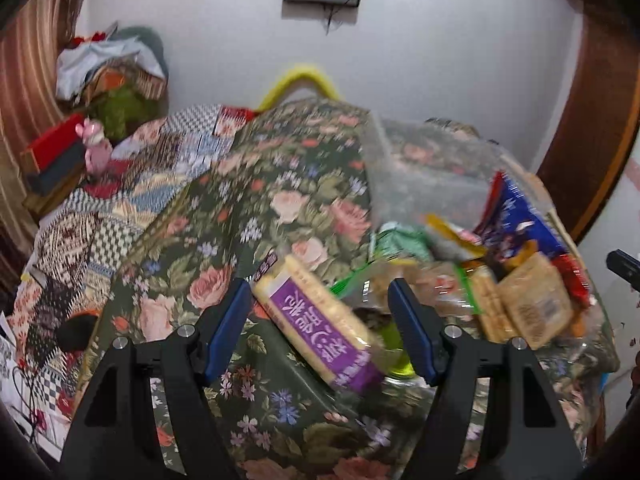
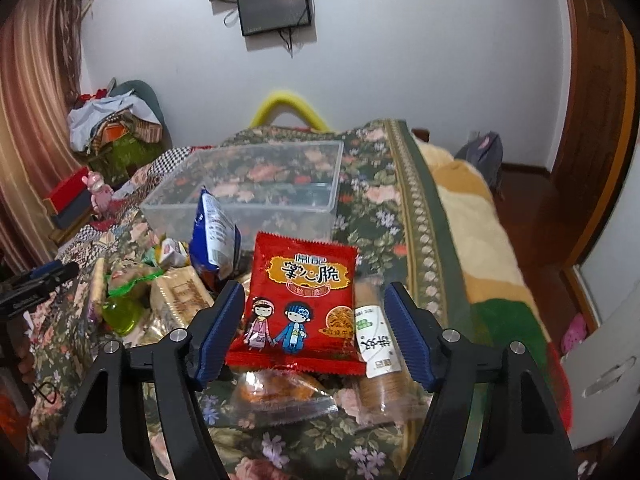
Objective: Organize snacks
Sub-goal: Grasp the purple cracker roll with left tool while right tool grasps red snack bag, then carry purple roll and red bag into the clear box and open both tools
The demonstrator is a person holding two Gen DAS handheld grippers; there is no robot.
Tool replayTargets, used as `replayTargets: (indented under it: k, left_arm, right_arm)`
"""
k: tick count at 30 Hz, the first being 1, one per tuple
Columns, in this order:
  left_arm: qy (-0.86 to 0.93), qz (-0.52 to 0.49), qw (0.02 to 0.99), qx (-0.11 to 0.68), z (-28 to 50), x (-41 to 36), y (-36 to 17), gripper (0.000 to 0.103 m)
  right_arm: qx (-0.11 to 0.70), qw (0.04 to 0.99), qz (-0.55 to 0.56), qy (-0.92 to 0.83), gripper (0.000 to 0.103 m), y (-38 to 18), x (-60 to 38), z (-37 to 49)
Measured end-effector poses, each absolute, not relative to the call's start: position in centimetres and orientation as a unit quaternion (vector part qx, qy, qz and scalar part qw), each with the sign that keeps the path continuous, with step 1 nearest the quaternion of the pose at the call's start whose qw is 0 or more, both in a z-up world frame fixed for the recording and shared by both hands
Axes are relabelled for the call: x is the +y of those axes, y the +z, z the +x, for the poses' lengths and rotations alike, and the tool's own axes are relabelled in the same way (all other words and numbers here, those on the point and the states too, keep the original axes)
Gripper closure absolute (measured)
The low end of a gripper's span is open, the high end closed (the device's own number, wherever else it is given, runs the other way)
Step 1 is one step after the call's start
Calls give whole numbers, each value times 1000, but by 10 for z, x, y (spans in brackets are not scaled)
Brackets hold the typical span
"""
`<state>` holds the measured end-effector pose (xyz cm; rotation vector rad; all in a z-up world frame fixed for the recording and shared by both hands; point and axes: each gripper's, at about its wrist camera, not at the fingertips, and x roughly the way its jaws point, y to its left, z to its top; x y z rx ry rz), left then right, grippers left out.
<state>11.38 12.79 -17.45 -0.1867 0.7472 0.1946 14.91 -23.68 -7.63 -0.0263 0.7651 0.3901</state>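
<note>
The left tongs (image 1: 318,300) stand wide open over the flowered cloth (image 1: 256,200) and grip nothing. Between their blue fingers (image 1: 228,324) lies a pale cracker pack with a purple label (image 1: 320,320), set at a slant — its near end reaches past the right finger's base, and neither finger touches it. Just beyond the right finger sits a heap of snacks: a green-edged packet (image 1: 352,280), two clear packs of square crackers (image 1: 528,300) and, farther off, a blue bag (image 1: 516,216). Ahead of the heap stands a clear plastic box (image 1: 420,168), blurred in this view.

The right tongs (image 2: 314,306) are also spread wide and hold nothing. A red snack bag with two cartoon figures (image 2: 300,304) lies between the fingers (image 2: 224,320), its left edge close against the left finger; whether they touch, I cannot tell. Beside it, just inside the right finger, is a roll of round biscuits with a white label (image 2: 374,340). Nearer the camera, under the red bag's lower edge, is a clear packet with orange pieces (image 2: 280,396). Ahead and to the left a blue bag (image 2: 214,232) stands upright against the clear plastic box (image 2: 256,184), which sits straight ahead — well past the fingertips. A green jelly cup (image 2: 120,314) lies off to the left.
</note>
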Motion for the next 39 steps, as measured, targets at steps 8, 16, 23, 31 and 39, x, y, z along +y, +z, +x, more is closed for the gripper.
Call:
replayTargets:
  k: [8, 16, 23, 31, 39]
  left_arm:
    - [85, -128, 905, 398, 130, 143, -210, 41]
    - [79, -139, 907, 390, 134, 145, -219, 42]
    - [78, -123, 908, 392, 134, 141, -218, 45]
    - [81, -109, 905, 402, 127, 133, -212, 42]
    - [91, -88, 901, 415, 133, 126, -227, 43]
  right_arm:
    - [409, 888, -1, 209, 34, -94, -221, 168]
    - [438, 873, 0, 216, 25, -111, -217, 177]
    - [443, 871, -15, 211, 27, -117, -209, 178]
    - [445, 870, 2, 213, 38, -114, -216, 177]
    - [439, 874, 6, 209, 39, -112, -216, 173]
